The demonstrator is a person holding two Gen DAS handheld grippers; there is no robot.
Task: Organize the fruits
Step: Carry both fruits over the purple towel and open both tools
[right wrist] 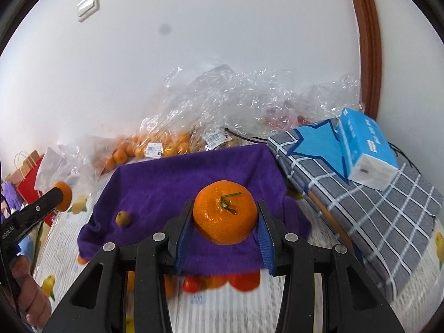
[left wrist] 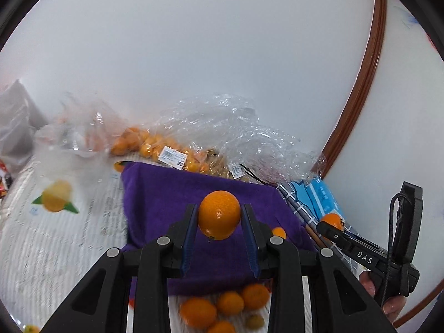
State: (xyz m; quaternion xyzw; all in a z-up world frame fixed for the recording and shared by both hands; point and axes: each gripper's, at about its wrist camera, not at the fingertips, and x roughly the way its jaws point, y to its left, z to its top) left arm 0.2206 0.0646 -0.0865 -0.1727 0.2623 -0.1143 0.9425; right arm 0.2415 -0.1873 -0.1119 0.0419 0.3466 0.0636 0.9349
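Both grippers, left [left wrist: 219,216] and right [right wrist: 225,219], each clamp a mandarin above purple cloth [right wrist: 180,183]; transport step, next release gently.

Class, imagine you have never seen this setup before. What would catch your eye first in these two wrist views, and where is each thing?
First, the oranges: the left gripper clamps a smooth orange between its fingers, and the right gripper clamps a stemmed mandarin, both above the purple cloth. Behind the cloth, against the wall, lie crinkled clear bags of small oranges. To the right, a blue tissue pack rests on a checked grey cloth.
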